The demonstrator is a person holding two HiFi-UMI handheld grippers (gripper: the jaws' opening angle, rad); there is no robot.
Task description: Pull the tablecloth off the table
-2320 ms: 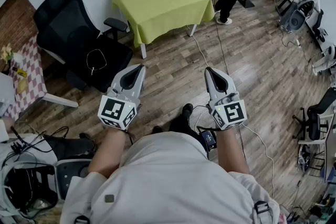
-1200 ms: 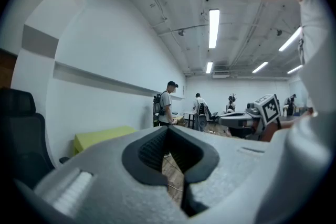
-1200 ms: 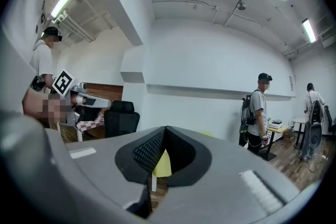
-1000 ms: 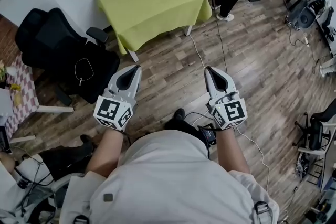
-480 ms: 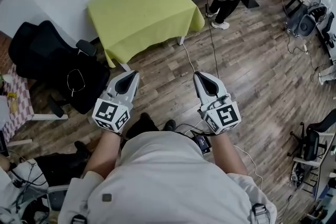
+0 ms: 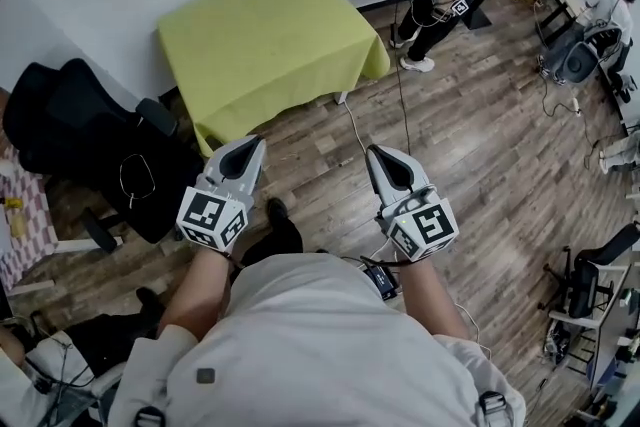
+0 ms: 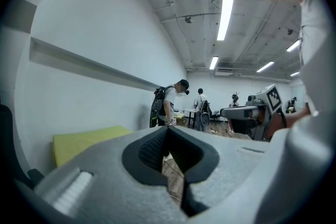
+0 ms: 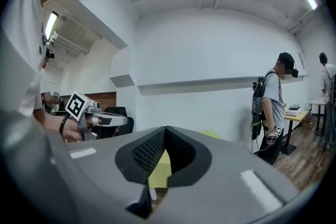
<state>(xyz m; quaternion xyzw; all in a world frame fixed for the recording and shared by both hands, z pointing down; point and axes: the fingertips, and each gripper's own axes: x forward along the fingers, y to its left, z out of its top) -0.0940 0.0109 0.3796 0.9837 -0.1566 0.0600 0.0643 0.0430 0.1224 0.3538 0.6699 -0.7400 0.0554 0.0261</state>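
"Judging by where both tools hung, how close was the grab?"

"Well apart. The left gripper and right gripper were each closed tight with nothing between the jaws, side by side over the floor. The yellow-green tablecloth lay flat on the table at twelve o'clock, with its near hem hanging toward them."

"So what would make the pull go well?"

"I'd open both sets of jaws before reaching and pinch the hanging hem near its two front corners. Then I'd draw straight back toward six o'clock, low and even. The cable on the floor and the black chair at nine looked like the snags to avoid."
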